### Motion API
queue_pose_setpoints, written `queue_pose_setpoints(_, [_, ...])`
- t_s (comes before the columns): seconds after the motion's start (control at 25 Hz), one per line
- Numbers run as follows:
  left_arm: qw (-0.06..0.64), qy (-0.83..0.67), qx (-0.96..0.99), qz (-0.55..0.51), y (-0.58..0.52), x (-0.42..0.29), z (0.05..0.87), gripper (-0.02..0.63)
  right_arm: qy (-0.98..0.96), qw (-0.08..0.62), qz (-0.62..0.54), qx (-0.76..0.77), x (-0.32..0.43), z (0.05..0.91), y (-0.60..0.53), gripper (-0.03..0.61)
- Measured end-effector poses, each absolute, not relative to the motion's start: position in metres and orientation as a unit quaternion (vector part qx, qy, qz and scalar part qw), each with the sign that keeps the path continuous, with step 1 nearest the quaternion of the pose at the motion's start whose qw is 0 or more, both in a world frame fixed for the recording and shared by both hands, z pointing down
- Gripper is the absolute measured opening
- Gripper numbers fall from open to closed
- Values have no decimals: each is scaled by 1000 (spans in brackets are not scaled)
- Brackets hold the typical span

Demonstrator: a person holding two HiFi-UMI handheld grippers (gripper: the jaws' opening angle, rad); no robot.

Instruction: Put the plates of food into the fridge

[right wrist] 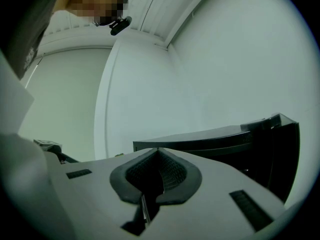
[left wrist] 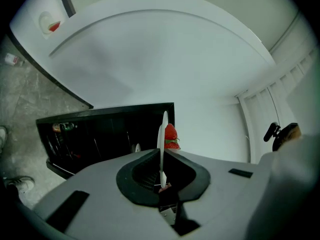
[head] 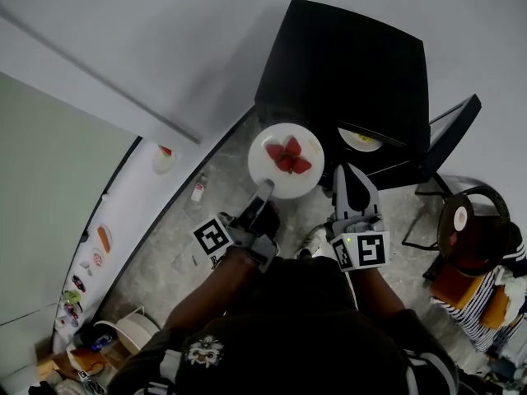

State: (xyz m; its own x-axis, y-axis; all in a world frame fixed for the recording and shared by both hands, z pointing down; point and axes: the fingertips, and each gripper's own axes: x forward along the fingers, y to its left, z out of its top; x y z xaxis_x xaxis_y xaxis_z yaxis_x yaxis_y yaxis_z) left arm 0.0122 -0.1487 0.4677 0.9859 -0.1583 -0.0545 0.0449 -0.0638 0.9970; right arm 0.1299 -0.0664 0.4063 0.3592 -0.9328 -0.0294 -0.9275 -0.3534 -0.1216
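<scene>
Smooth plate, matt plastic, black fridge
The white plate [head: 272,179] looks smooth, faintly glossy; the left gripper [left wrist: 162,151] and right gripper [right wrist: 158,151] are matt grey plastic with ribbed black pads [left wrist: 142,173]; fridge [head: 346,72] smooth black, floor [head: 177,237] speckled stone.

The left gripper [head: 265,189] is extended from the lower centre toward the middle of the head view and pointed level. Its jaws are clamped on the rim of a plate [head: 310,179]. The right gripper [head: 346,174] is held just right of centre, jaws pressed together with nothing between.
</scene>
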Motion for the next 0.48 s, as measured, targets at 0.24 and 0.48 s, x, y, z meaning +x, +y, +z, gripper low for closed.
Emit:
queue_pose_setpoints(0.24, [693, -39, 718, -52, -151, 19, 495, 35, 553, 49, -29, -831, 128, 410, -59, 25])
queue_pose_setpoints(0.48, [695, -44, 717, -38, -153, 25, 513, 35, 537, 45, -27, -842, 121, 402, -40, 25])
